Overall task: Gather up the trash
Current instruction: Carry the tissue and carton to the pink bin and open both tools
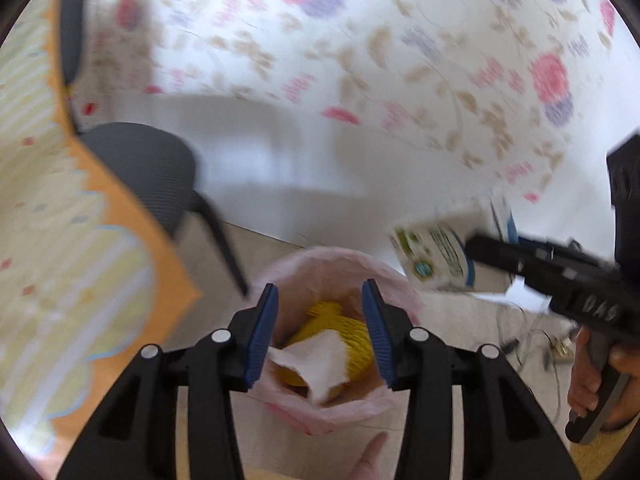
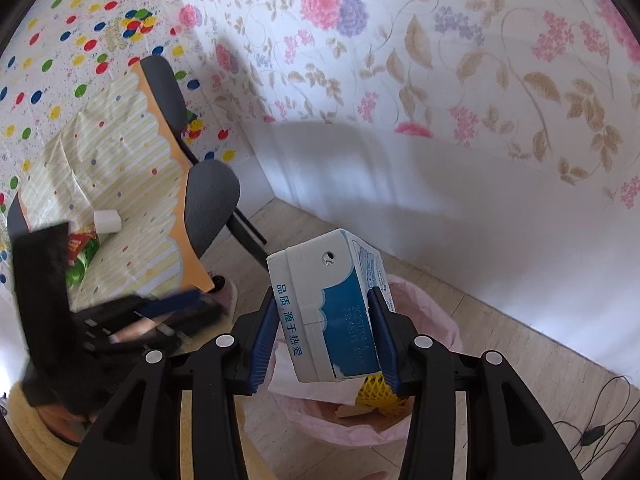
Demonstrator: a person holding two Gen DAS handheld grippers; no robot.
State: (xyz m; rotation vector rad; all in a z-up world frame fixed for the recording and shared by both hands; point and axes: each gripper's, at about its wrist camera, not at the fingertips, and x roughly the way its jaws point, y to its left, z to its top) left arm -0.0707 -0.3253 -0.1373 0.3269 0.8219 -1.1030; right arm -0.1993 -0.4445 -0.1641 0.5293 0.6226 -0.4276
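A trash bin lined with a pink bag (image 1: 352, 412) stands on the floor, holding yellow foam net (image 1: 356, 344) and a white tissue (image 1: 316, 360). My left gripper (image 1: 320, 332) is open and empty right above the bin. My right gripper (image 2: 326, 344) is shut on a blue and white milk carton (image 2: 332, 312), held over the pink-lined bin (image 2: 432, 320). In the left wrist view the carton (image 1: 432, 256) and the right gripper (image 1: 472, 248) show at the right. The left gripper (image 2: 180, 304) shows blurred in the right wrist view.
A grey chair (image 2: 208, 204) stands by a table with a yellow striped cloth (image 2: 120, 184). On the cloth lie a white block (image 2: 107, 221) and a green and red packet (image 2: 80, 256). Flowered walls meet in a corner. Cables (image 2: 592, 432) lie on the floor at right.
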